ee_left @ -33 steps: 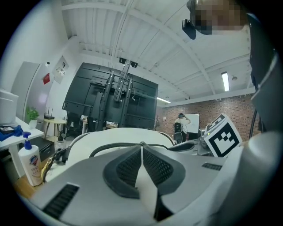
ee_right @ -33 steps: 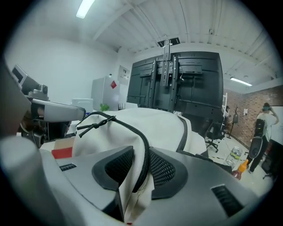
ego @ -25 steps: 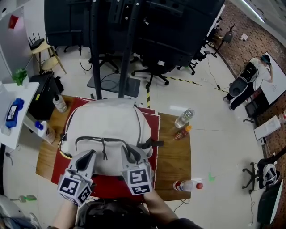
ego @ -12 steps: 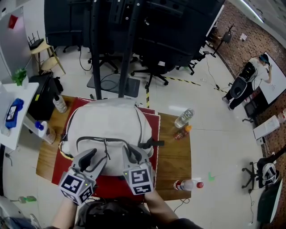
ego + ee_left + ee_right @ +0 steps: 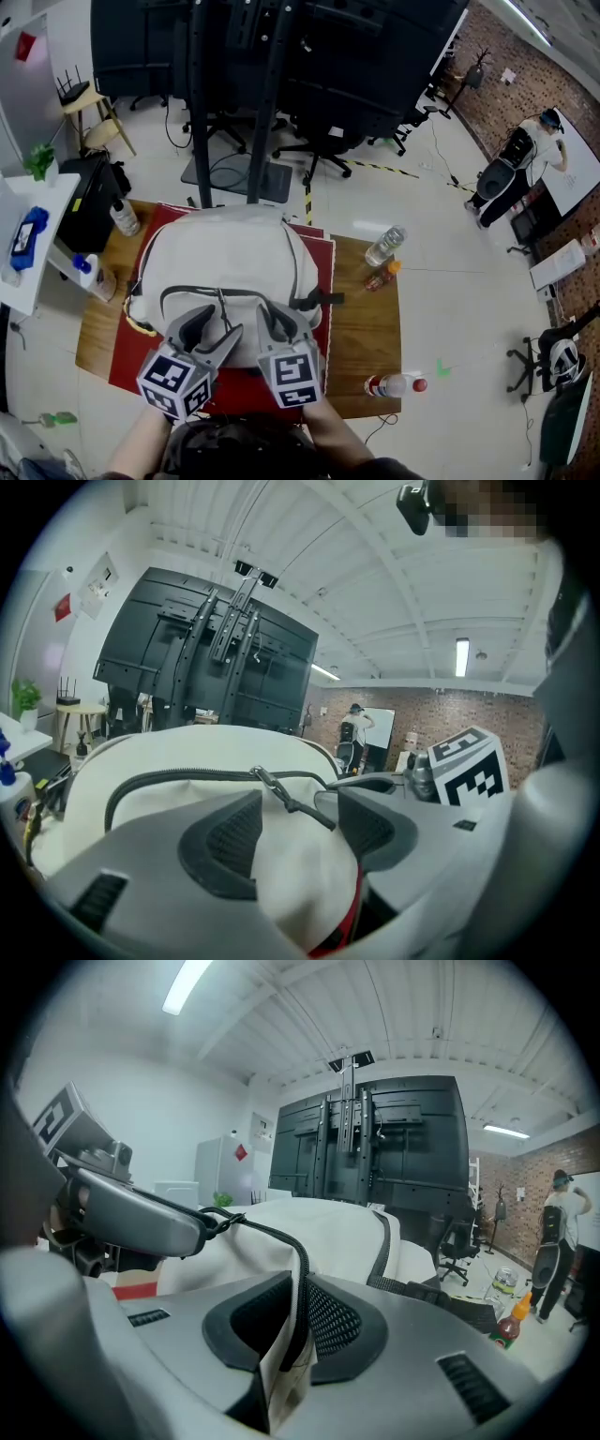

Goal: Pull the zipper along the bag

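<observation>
A cream backpack [image 5: 230, 258] lies on a red mat [image 5: 323, 281] on the wooden table [image 5: 361, 319]. Its dark zipper [image 5: 169, 778] arcs across the near face, and the metal slider's cord pull [image 5: 291, 802] hangs down it. My left gripper [image 5: 214, 328] [image 5: 298, 832] is opening. The pull lies loose between its pads, and neither pad touches it. My right gripper [image 5: 277, 321] [image 5: 298, 1321] is shut on the bag's zipper edge [image 5: 298, 1283], pinching a fold of fabric just right of the left gripper.
A clear bottle [image 5: 385, 247] and an orange-capped bottle [image 5: 380, 278] stand at the table's right. Another bottle [image 5: 389, 385] lies near the front edge and a spray bottle [image 5: 124, 217] stands at the left. Behind the table are a black rack [image 5: 234, 94] and office chairs.
The left gripper's jaws have spread apart and let go of the zipper pull, and it has shifted slightly right. The right gripper keeps its grip and has not moved.
</observation>
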Demonstrator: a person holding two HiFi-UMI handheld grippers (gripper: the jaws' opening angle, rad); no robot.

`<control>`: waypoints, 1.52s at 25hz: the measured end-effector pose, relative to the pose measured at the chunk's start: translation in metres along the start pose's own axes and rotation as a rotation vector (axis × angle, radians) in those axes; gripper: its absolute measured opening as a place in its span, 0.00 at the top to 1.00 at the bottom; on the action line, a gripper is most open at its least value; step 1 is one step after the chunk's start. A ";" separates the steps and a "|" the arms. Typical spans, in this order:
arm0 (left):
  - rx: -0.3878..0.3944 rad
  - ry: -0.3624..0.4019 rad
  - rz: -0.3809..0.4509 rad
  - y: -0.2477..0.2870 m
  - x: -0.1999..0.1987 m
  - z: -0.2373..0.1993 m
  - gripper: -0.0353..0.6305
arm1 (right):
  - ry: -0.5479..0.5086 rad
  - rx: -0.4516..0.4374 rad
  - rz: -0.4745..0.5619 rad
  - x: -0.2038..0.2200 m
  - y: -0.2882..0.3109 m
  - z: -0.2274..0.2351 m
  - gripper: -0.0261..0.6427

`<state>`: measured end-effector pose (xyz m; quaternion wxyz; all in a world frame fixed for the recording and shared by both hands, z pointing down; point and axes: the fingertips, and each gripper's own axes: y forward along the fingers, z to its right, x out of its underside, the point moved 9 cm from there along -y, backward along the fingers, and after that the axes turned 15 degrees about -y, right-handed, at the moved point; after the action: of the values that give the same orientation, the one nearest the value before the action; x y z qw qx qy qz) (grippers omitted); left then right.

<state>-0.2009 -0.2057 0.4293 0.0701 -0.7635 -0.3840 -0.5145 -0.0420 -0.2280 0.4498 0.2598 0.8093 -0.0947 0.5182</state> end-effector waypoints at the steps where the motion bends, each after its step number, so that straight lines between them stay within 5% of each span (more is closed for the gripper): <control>1: -0.008 -0.015 -0.003 0.003 0.001 -0.001 0.52 | 0.000 -0.001 0.000 0.000 -0.001 0.000 0.87; 8: -0.060 -0.049 -0.010 0.015 -0.001 -0.004 0.52 | -0.002 -0.006 0.003 0.000 -0.002 0.000 0.87; 15: -0.094 -0.016 0.013 0.007 -0.002 -0.010 0.88 | -0.008 -0.007 0.007 0.001 -0.002 0.001 0.87; 24: -0.059 -0.059 0.105 -0.012 -0.016 -0.027 0.89 | -0.016 0.003 0.017 0.003 -0.003 0.001 0.87; 38: -0.044 -0.068 0.137 -0.027 -0.025 -0.045 0.89 | -0.038 0.020 0.039 -0.001 -0.003 -0.003 0.87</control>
<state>-0.2558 -0.2225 0.4208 0.0752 -0.8063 -0.3218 -0.4906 -0.0438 -0.2243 0.4487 0.2399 0.8196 -0.1100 0.5086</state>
